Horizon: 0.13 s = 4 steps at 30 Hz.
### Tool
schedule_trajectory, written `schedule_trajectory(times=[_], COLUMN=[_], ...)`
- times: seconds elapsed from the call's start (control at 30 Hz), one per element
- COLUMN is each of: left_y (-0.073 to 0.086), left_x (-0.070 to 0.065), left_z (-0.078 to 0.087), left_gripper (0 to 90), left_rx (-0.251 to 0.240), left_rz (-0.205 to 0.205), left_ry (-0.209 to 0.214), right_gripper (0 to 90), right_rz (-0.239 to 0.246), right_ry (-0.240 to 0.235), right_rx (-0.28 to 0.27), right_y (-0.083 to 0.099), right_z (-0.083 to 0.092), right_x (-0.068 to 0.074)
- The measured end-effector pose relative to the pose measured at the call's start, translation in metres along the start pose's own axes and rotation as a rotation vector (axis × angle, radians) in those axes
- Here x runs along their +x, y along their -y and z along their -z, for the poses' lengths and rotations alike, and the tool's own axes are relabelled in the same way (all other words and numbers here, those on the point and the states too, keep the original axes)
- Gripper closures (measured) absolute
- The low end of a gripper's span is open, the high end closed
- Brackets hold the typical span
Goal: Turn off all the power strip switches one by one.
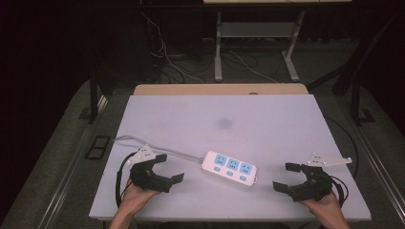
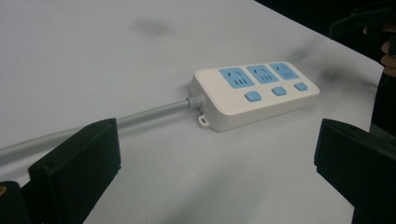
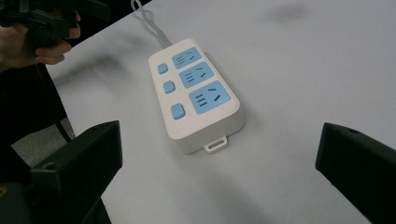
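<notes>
A white power strip [image 1: 229, 168] with three blue sockets and three blue switches lies near the front middle of the white table [image 1: 267, 119]. Its grey cord [image 1: 157, 148] runs off to the left edge. My left gripper [image 1: 168, 167] rests open on the table to the strip's left, jaws pointing at it, nothing between them. My right gripper [image 1: 285, 176] is open to the strip's right, also empty. In the left gripper view the strip [image 2: 254, 95] lies ahead between the jaws, cord [image 2: 140, 116] trailing left. In the right gripper view the strip [image 3: 196, 91] lies ahead, end-on.
A dark smudge [image 1: 223, 123] marks the table's middle. Behind the table a wooden edge [image 1: 219, 89] shows, and beyond it desk legs [image 1: 218, 47] and loose cables [image 1: 167, 57] on the floor. The other hand with its gripper [image 3: 37, 28] appears at the right gripper view's top left.
</notes>
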State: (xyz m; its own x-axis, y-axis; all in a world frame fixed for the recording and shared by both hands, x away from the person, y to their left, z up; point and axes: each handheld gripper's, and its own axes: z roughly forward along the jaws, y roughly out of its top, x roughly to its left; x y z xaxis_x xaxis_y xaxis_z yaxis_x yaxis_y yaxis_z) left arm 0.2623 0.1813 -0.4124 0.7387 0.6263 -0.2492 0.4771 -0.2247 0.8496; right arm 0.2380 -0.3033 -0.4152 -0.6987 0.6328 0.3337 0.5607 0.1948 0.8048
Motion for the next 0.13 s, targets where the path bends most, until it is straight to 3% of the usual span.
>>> schedule_trajectory(times=[0.13], left_y=[0.01], left_x=[0.004], left_z=[0.0], left_gripper=[0.0], left_rx=[0.006], left_rz=[0.02], left_ry=[0.007], right_gripper=[0.3], right_rz=[0.004], right_ry=[-0.002], right_rx=[0.001], right_y=[0.0004], right_z=[-0.0006], right_x=[0.0])
